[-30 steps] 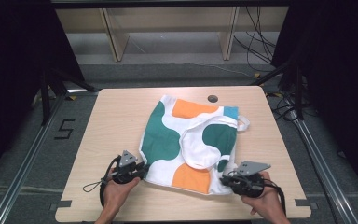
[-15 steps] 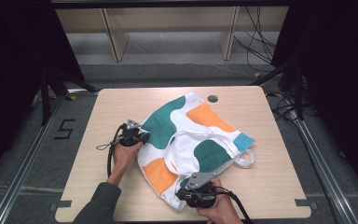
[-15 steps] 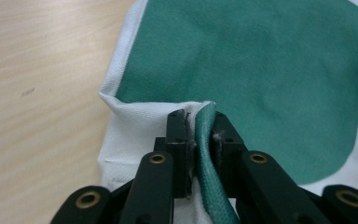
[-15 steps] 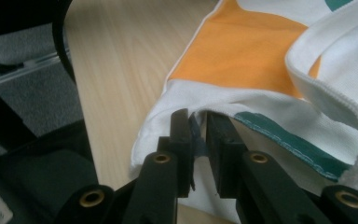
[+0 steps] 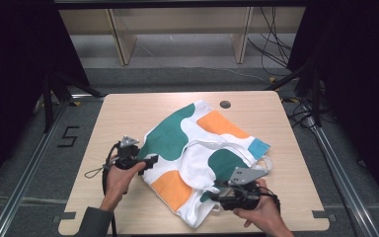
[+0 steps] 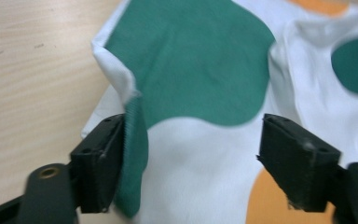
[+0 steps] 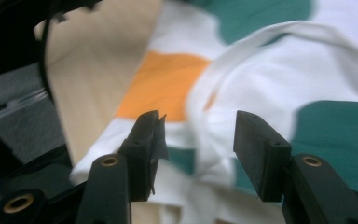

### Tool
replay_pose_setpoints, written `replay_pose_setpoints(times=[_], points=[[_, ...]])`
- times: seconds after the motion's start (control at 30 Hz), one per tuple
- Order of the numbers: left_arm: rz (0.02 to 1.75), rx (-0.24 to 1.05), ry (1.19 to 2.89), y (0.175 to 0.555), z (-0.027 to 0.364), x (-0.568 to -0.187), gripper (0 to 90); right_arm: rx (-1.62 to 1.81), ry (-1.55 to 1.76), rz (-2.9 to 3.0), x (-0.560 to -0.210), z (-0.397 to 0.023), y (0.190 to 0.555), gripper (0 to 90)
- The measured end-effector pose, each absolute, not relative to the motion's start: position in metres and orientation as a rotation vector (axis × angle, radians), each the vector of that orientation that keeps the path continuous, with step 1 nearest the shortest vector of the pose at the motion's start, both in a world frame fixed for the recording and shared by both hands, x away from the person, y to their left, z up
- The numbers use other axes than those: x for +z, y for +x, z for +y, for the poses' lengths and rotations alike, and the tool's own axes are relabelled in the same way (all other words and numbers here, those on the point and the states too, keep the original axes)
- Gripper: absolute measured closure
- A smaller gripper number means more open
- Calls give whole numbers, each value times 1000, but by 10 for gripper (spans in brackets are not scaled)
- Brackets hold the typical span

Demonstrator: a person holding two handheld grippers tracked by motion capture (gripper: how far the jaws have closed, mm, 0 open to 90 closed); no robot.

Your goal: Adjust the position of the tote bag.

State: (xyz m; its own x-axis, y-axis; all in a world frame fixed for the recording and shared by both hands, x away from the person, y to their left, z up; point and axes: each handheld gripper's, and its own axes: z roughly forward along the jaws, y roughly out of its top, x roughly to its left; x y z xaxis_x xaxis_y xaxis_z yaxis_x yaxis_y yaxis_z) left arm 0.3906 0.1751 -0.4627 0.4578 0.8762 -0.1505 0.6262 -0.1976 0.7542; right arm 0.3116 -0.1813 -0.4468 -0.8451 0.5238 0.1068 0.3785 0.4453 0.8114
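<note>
A white cloth bag (image 5: 197,148) with green, orange and blue patches lies crumpled and skewed on the wooden table (image 5: 128,113). My left gripper (image 5: 150,160) sits at the bag's left edge. In the left gripper view (image 6: 191,126) its jaws have just been opening and stand wide apart; a raised fold of the green and white cloth (image 6: 191,60) leans on the left pad (image 6: 100,158), unpinched. My right gripper (image 5: 216,198) is at the bag's near edge. Its jaws (image 7: 196,116) have also just been opening, with white cloth (image 7: 270,70) loose between them.
A dark round hole (image 5: 225,104) marks the table's far side. Wooden shelving (image 5: 177,29) stands behind the table and cables hang at the back right. A "5" (image 5: 69,137) is marked on the floor to the left. Bare tabletop lies left of the bag.
The bag was swung round from square to skewed while both grippers held its near corners. Both grippers have since opened and let the cloth go; the left hand moved up the bag's left side.
</note>
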Motion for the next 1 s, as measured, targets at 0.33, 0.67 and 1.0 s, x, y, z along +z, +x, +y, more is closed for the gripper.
replay_pose_setpoints(times=[0.33,0.67,1.0], points=[[1410,418,1745,364,219,-456,172,1291,959,2423,-446,-231,333,494],[1198,293,1893,313,171,-464,204,1199,1086,2314,-452,-272,352,484],[1010,160,2005,297,101,-472,192,1152,1229,2290,-457,-285,355,458]])
